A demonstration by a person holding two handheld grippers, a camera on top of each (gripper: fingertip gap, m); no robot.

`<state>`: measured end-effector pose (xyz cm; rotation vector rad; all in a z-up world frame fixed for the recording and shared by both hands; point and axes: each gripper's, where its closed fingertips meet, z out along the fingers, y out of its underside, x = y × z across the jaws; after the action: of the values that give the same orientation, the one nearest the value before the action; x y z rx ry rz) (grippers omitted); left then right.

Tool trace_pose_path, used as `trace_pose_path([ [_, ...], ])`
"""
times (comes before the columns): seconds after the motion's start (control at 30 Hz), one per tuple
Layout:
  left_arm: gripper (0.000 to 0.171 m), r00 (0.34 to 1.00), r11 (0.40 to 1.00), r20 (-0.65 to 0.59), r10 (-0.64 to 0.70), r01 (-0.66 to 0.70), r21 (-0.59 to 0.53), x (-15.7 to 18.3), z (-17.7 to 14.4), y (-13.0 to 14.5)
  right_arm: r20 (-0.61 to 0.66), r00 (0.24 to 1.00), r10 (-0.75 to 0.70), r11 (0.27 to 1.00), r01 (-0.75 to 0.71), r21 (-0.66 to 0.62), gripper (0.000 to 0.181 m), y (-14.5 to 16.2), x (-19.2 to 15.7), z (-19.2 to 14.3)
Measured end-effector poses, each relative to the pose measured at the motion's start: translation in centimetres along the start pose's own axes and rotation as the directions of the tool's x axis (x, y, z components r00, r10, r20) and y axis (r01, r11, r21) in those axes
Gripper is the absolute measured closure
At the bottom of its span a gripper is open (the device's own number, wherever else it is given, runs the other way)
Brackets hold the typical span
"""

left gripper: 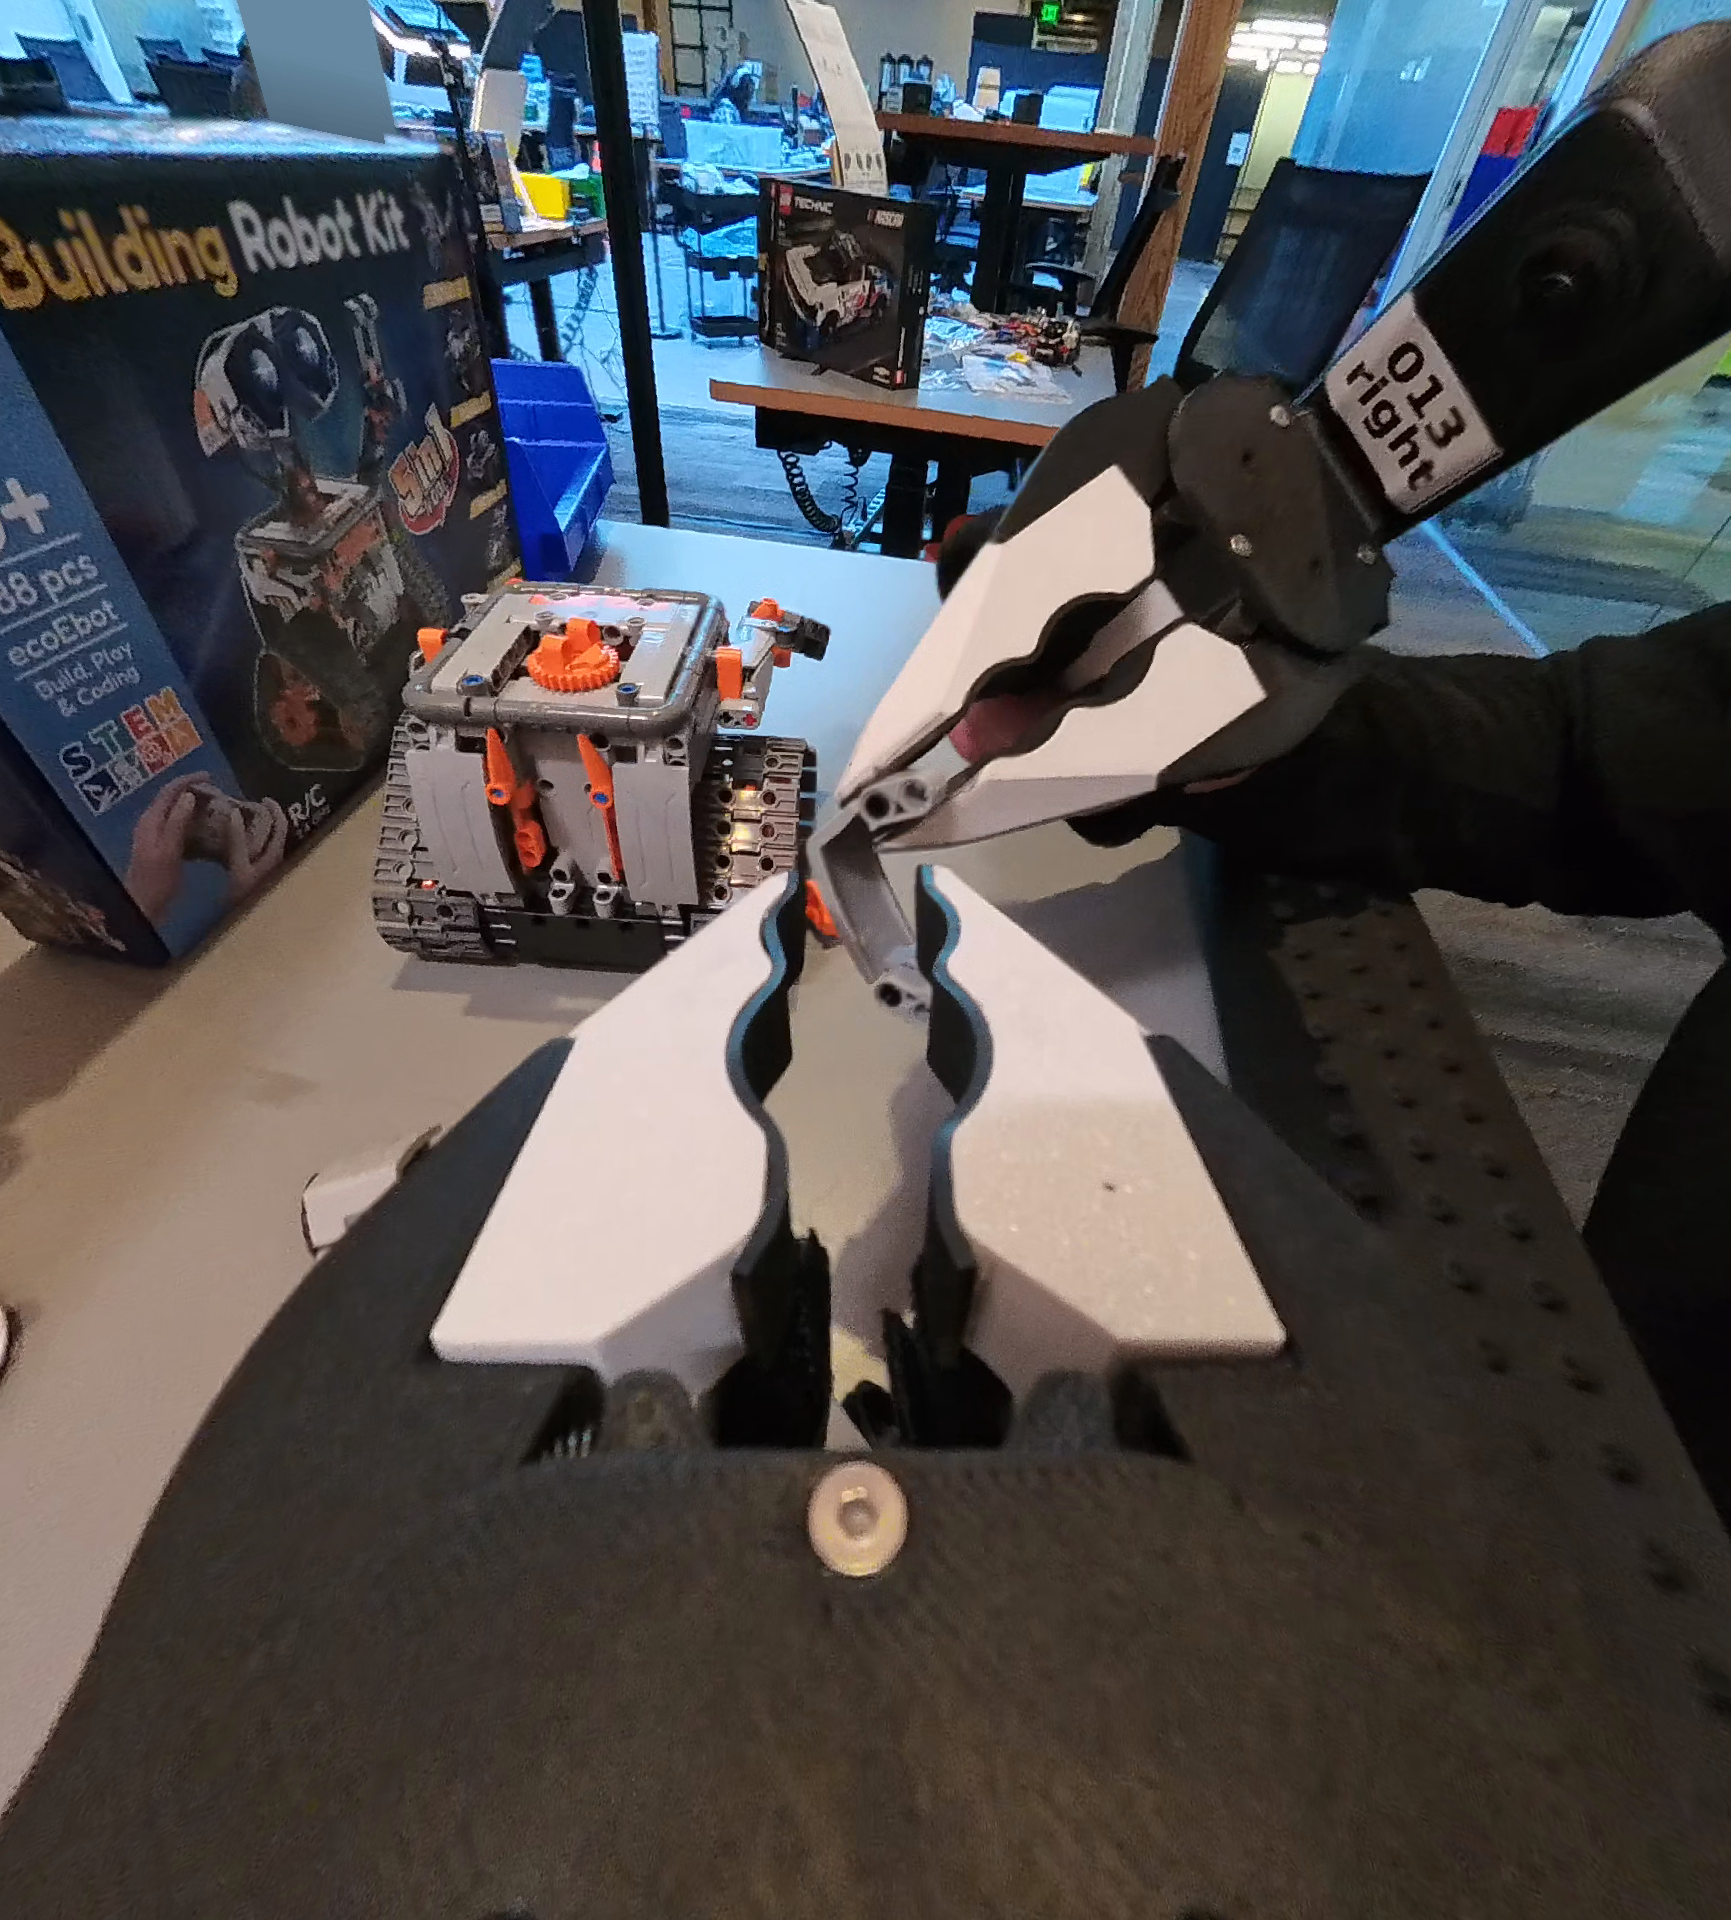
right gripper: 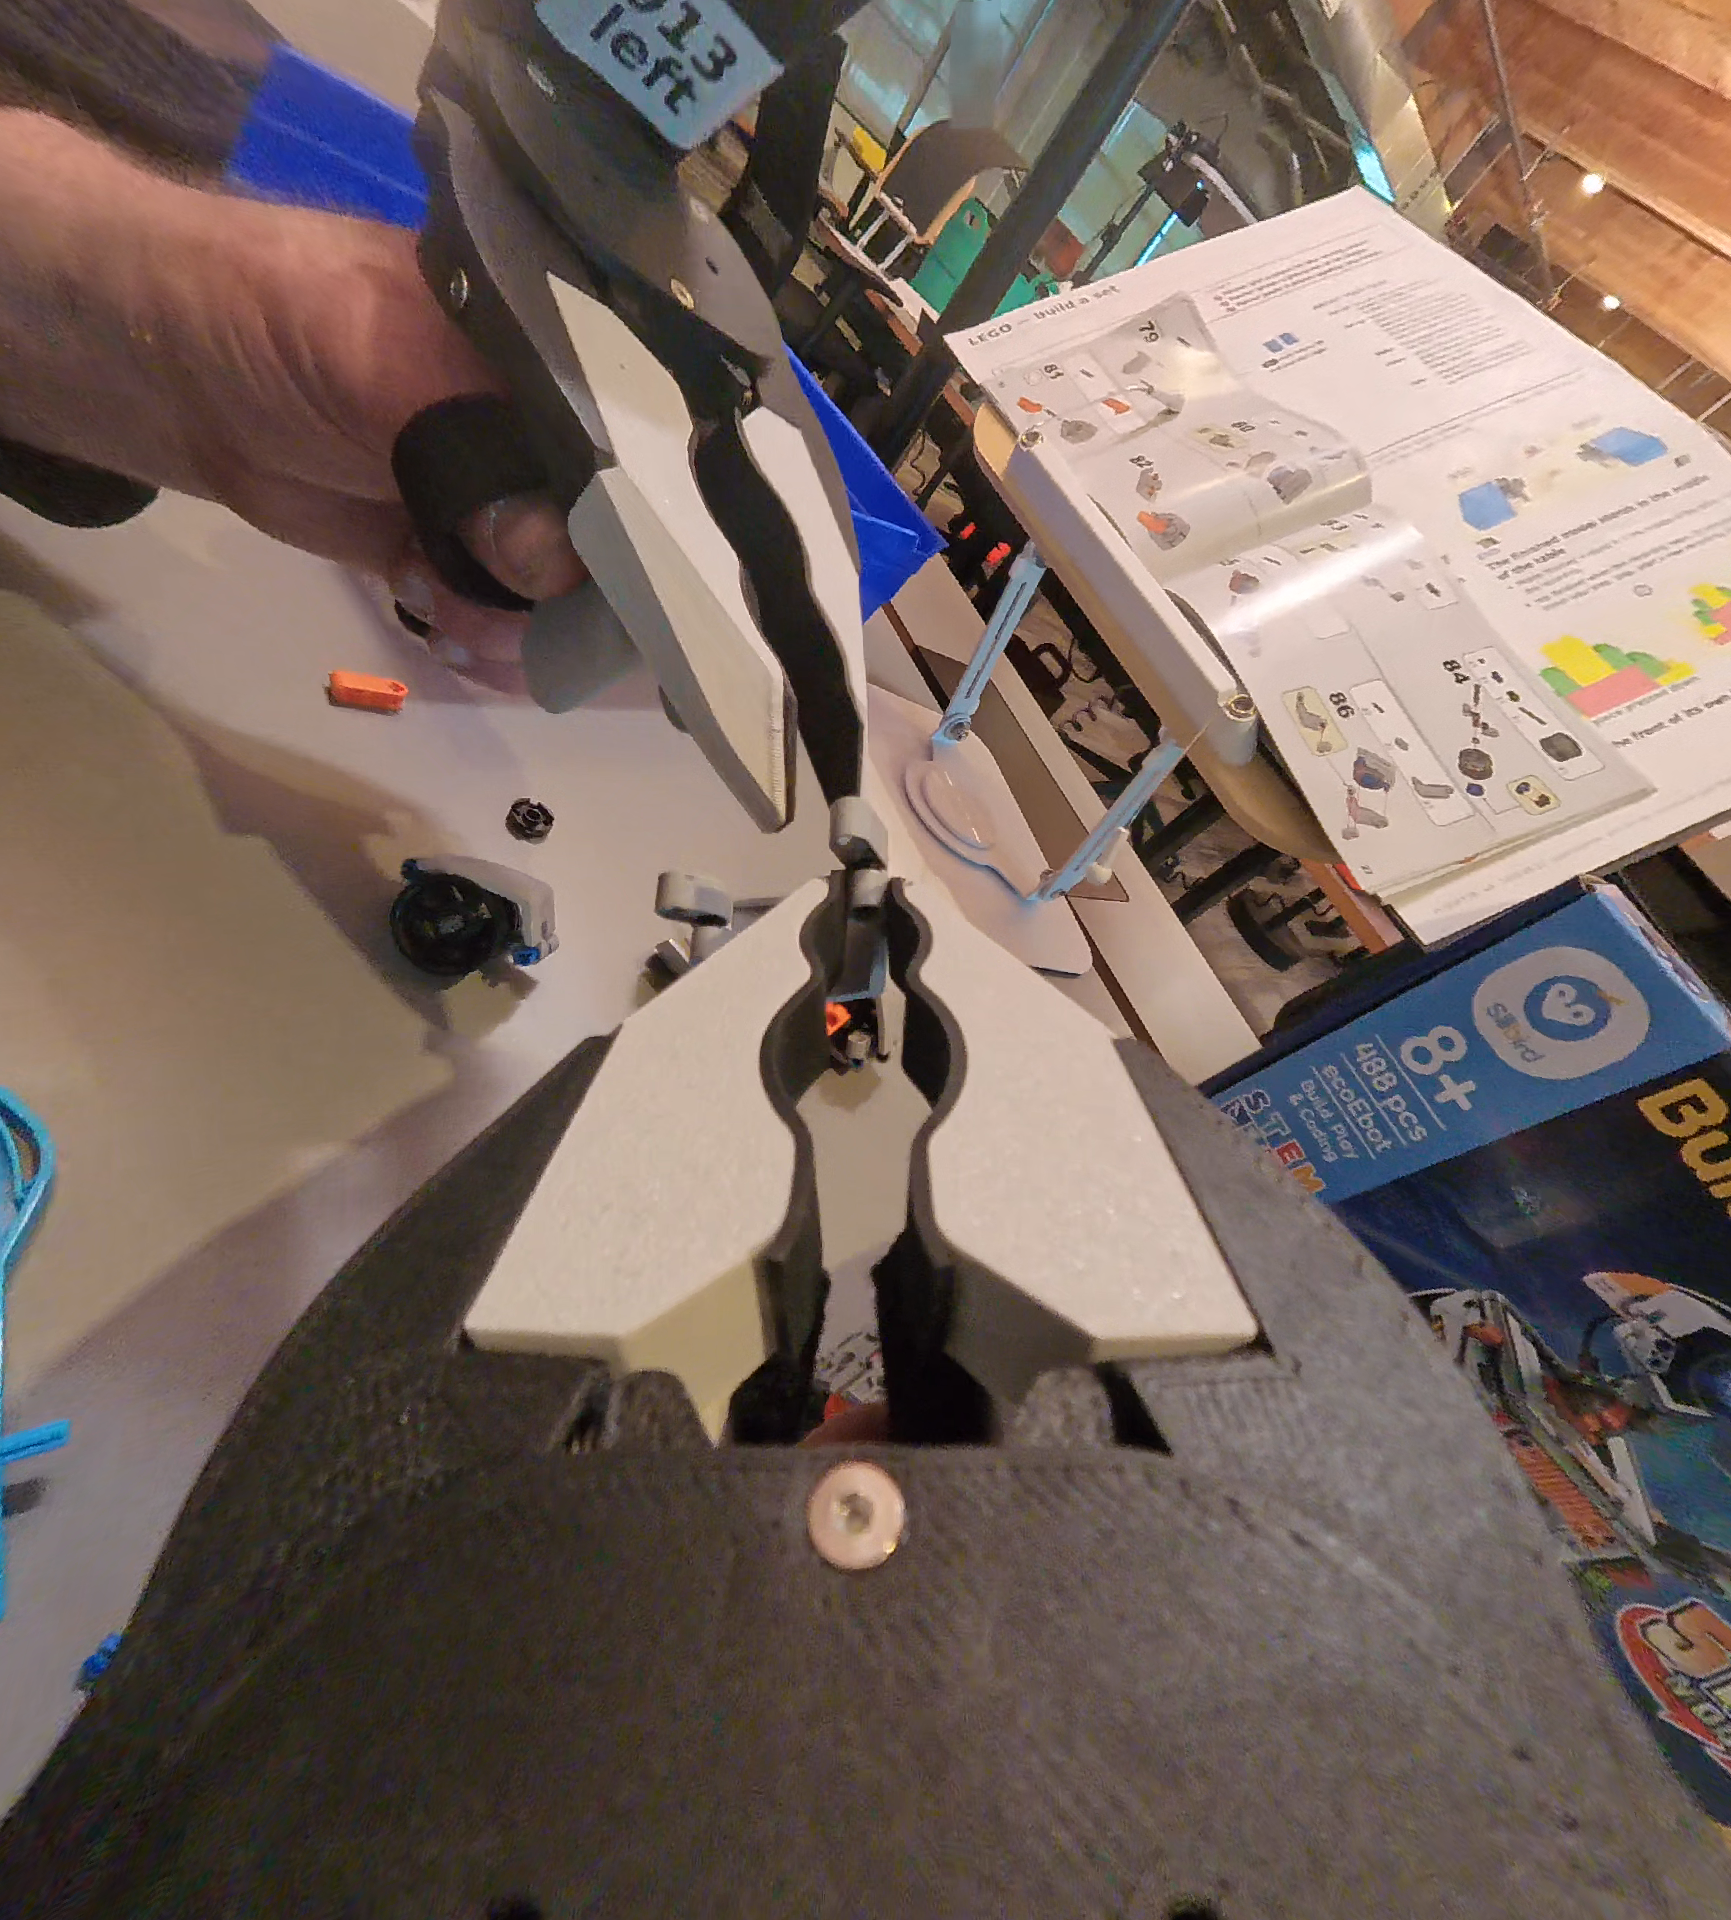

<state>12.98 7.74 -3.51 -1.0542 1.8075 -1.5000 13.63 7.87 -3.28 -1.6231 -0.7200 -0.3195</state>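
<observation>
1. The right tongs (left gripper: 887,805) are clenched on the upper end of a bent grey beam piece (left gripper: 856,883), pinched only at the very tips. In the right wrist view the same piece (right gripper: 861,940) runs back between that pair's fingers, with an orange pin showing behind it.
2. The left tongs (left gripper: 856,914) stand a little parted around the beam's lower end. The right finger seems to touch it, but a gap shows on the left, so I cannot tell whether they grip it.
3. The beam hangs in the air between the two pairs, above the surface (left gripper: 165,1122) and just in front of the tracked robot model (left gripper: 586,769).
4. The likely risk is the beam twisting or slipping out, since the hold is so shallow. A push from the left tongs could lever it free.
5. If dropped, it could land among the loose parts in the right wrist view: an orange piece (right gripper: 367,689), a small black wheel (right gripper: 529,818) and a black-and-grey assembly (right gripper: 471,914).
6. Farther out stand the kit box (left gripper: 165,499), a blue bin (left gripper: 549,468) and an instruction booklet (right gripper: 1360,540) on a stand.
</observation>
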Motion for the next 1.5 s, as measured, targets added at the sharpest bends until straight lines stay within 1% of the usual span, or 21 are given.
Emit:
trace_pose_path([
  [0.13,0.153,1.000,1.000,0.009,0.026,-0.026,-0.006,0.2,0.1,0.0,-0.007,1.000,-0.017,1.000,0.017,-0.013,0.177,0.1,-0.1,0.1],
  [0.33,0.153,0.999,0.999,0.025,0.046,-0.047,0.013,0.1,0.0,-0.5,0.003,1.000,0.007,1.000,-0.007,-0.013,0.177,0.2,-0.1,0.2],
  [0.5,0.151,0.987,0.990,0.076,0.143,-0.144,0.012,0.3,-0.3,-1.0,0.034,0.997,0.070,0.997,-0.070,-0.013,0.177,0.5,-0.1,0.3],
  [0.6,0.151,0.963,0.969,0.110,0.247,-0.245,-0.029,0.5,-0.2,-1.0,0.115,0.980,0.159,0.987,-0.162,0.010,0.178,0.2,-0.7,0.2],
  [0.7,0.150,0.922,0.931,0.133,0.363,-0.354,-0.082,1.0,0.1,-0.7,0.199,0.946,0.256,0.963,-0.268,0.038,0.178,-0.2,-0.9,0.0],
  [0.77,0.150,0.898,0.905,0.123,0.422,-0.410,-0.115,1.5,0.4,-0.4,0.267,0.917,0.297,0.945,-0.322,0.053,0.178,-0.6,-1.4,-0.2],
  [0.83,0.152,0.883,0.888,0.121,0.454,-0.437,-0.139,1.7,0.6,-0.1,0.313,0.898,0.309,0.939,-0.340,0.051,0.178,-0.7,-1.9,-0.4],
  [0.97,0.157,0.901,0.899,0.051,0.432,-0.425,-0.107,2.7,0.6,0.1,0.415,0.841,0.348,0.917,-0.397,0.037,0.177,-0.9,-2.7,-0.8],
  [1.0,0.158,0.910,0.907,0.022,0.414,-0.411,-0.095,3.0,0.5,0.2,0.435,0.834,0.340,0.919,-0.392,0.034,0.177,-0.9,-3.0,-0.9],
  [1.07,0.165,0.925,0.923,-0.029,0.378,-0.379,-0.063,3.6,0.3,0.2,0.483,0.810,0.333,0.922,-0.387,0.013,0.177,-0.9,-3.9,-1.0],
  [1.13,0.165,0.937,0.939,-0.094,0.338,-0.342,-0.041,4.3,0.2,0.4,0.531,0.777,0.337,0.918,-0.397,-0.002,0.177,-0.9,-4.6,-1.2],
  [1.23,0.166,0.946,0.951,-0.114,0.302,-0.308,-0.037,4.3,0.2,0.6,0.552,0.756,0.352,0.910,-0.416,-0.011,0.177,-0.8,-4.9,-1.2],
  [1.33,0.167,0.963,0.970,-0.114,0.244,-0.244,0.006,4.1,0.1,0.0,0.544,0.756,0.363,0.897,-0.441,0.015,0.177,-1.1,-4.3,-1.2],
  [1.43,0.167,0.974,0.981,-0.124,0.192,-0.187,0.051,3.9,-0.2,-0.6,0.518,0.782,0.347,0.900,-0.432,0.049,0.178,-1.3,-3.8,-1.2],
  [1.5,0.167,0.975,0.982,-0.123,0.187,-0.181,0.063,3.8,-0.2,-0.7,0.500,0.799,0.334,0.908,-0.415,0.058,0.178,-1.4,-3.8,-1.2],
])
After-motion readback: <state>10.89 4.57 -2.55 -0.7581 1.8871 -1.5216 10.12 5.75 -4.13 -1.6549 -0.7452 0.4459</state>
